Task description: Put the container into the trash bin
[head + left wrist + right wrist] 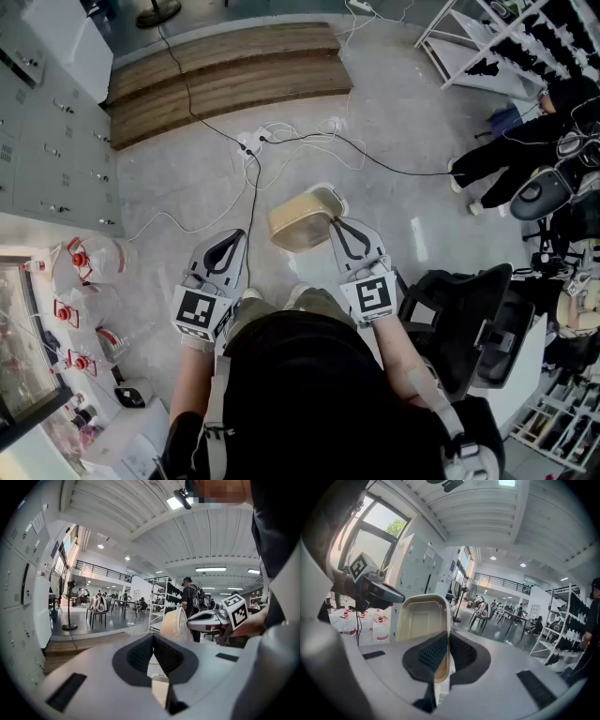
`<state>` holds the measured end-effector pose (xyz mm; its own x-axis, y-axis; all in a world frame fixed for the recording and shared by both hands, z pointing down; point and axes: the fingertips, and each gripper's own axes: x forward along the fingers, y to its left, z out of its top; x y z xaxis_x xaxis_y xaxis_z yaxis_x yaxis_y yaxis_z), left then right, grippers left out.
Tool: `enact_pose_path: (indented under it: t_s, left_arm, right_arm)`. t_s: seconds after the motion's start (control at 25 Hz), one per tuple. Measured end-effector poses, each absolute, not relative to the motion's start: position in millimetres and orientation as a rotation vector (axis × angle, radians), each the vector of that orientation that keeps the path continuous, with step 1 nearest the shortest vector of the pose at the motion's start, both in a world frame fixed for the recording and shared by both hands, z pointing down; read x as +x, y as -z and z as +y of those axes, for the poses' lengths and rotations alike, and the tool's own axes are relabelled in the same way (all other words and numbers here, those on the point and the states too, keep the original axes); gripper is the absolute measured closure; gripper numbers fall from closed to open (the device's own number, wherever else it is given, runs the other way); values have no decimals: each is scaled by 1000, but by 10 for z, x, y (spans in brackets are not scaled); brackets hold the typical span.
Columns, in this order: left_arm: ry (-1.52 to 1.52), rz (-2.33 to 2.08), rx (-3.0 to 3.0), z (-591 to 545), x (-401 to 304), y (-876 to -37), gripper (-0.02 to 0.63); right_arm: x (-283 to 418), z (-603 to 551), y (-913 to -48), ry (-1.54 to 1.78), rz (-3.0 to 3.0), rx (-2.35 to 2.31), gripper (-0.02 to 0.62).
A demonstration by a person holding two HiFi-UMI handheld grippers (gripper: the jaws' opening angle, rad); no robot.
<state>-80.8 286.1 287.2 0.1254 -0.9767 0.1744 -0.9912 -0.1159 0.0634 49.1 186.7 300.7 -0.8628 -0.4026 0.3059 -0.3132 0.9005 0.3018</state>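
Observation:
A beige plastic container (305, 220) hangs on edge above the floor, just ahead of the person's knees. My right gripper (336, 225) is shut on its rim. In the right gripper view the container (423, 618) stands upright with its open side facing the camera, its right edge pinched in my right gripper (447, 639). My left gripper (234, 236) is to the left of the container, apart from it, shut on nothing. The left gripper view shows the left gripper (153, 637), jaws together, with the container (176, 623) side-on at its right. I cannot pick out a trash bin.
Cables and a power strip (251, 142) lie on the floor ahead, before wooden steps (225, 75). Grey lockers (47, 141) and water bottles (80, 309) line the left. A black office chair (469, 323) stands close on the right; a person (525, 150) is farther right.

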Motion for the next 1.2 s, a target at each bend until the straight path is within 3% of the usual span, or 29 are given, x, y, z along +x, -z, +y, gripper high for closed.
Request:
enact_pose_path:
  t_s: [0.72,1.2]
  left_arm:
    - [-195,-2001,2166,2430,-32,-2962,597]
    - [-172,-1995,2160,2219,-546,-2994,597]
  right_arm:
    - [1083,1518,-3046,319,-2781,431,563]
    - [551,1309,-2991,282,-2809,444,563]
